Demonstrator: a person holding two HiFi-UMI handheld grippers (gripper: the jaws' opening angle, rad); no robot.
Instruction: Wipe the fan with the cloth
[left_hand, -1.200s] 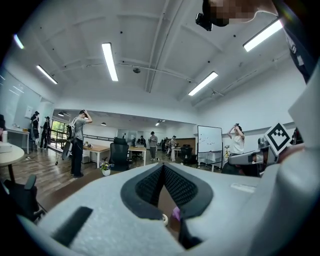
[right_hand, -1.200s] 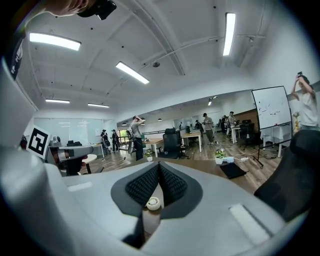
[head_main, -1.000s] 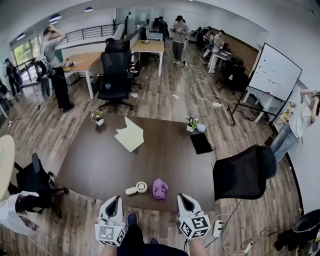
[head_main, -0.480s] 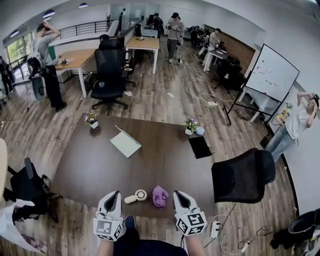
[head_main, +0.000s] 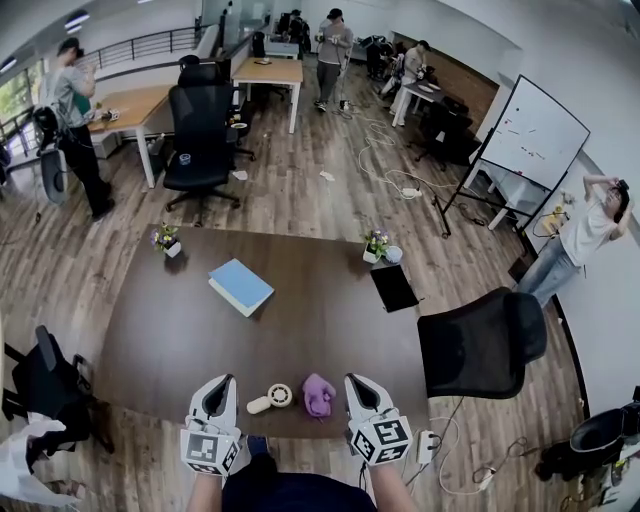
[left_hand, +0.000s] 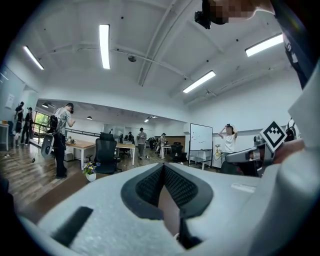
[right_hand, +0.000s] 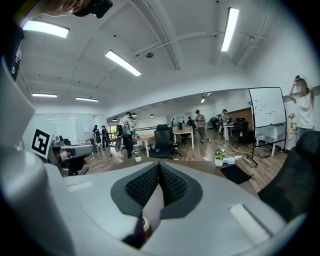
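Holding your left gripper (head_main: 222, 384) and right gripper (head_main: 355, 383) pressed together, empty; fan (head_main: 273, 398) and cloth (head_main: 319, 394) on table (head_main: 180, 340) between them.

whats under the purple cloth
The purple cloth lies bunched on the brown table. Anything beneath its folds is covered. The white fan lies beside it, not under.

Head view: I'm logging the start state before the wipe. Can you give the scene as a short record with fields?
fan: small, white, lying near the table front edge
cloth: purple, bunched, just right of the fan
left gripper: shut, empty, by the front edge
right gripper: shut, empty, by the front edge
wiping: not begun
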